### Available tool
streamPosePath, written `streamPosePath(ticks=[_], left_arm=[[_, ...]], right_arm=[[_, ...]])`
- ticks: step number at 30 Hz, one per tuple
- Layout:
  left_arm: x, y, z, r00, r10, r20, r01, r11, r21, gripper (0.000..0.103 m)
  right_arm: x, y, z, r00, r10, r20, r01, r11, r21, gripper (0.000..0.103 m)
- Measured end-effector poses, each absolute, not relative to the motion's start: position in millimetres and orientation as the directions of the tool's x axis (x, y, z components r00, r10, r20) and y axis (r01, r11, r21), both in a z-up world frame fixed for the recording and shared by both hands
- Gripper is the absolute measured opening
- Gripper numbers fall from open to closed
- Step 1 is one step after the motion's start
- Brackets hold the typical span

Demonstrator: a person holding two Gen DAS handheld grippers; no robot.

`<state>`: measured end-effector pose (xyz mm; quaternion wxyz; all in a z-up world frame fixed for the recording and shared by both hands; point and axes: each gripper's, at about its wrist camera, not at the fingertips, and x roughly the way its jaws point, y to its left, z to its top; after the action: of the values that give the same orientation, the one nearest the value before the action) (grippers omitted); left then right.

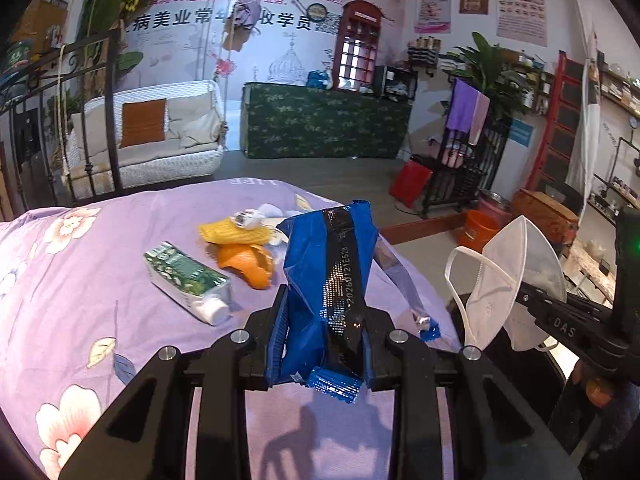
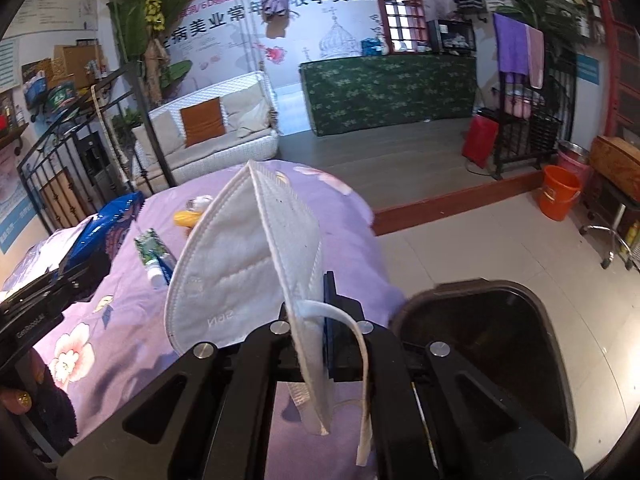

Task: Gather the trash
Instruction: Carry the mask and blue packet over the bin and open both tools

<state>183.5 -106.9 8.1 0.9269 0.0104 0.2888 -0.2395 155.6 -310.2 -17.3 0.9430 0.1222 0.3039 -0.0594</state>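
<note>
The left gripper is clamped on a crumpled blue wrapper, its jaws narrowed against the foil so that the wrapper stands upright between them, a black printed strip running down its face. The wrapper hangs above the purple bedspread, clear of the cloth.

The right gripper is pinched tight on a white mask. The mask is folded flat and rises edge-on out of the jaws, tilted to the left, with one ear strap drooping down over the right finger. In the left wrist view the same mask shows at the right, held out past the edge of the bed.

Below and to the right of the right gripper stands a dark bin, open at the top, on the tiled floor beside the bed. The mask is near its rim, still over the bed's edge rather than over the opening.

On the bedspread lie more bits of trash: a green tube with a white cap, an orange peel just beside it, a yellow wrapper touching the peel, and a small white object behind that which is too blurred to name. A torn blue scrap lies near the bed's right edge.
</note>
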Motion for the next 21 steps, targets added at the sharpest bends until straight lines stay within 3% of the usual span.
streamPosePath(ticks=[11, 21], left_arm=[[154.3, -156.2, -2.3, 0.637, -0.533, -0.556, 0.566, 0.814, -0.132, 0.029], [138.9, -192.5, -10.7, 0.579, -0.579, -0.574, 0.640, 0.759, -0.120, 0.029]], right_arm=[[115.4, -380.2, -51.8, 0.695, -0.204, -0.689, 0.407, 0.902, 0.143, 0.004], [115.3, -412.4, -103.3, 0.534, -0.230, -0.814, 0.497, 0.864, 0.082, 0.004]])
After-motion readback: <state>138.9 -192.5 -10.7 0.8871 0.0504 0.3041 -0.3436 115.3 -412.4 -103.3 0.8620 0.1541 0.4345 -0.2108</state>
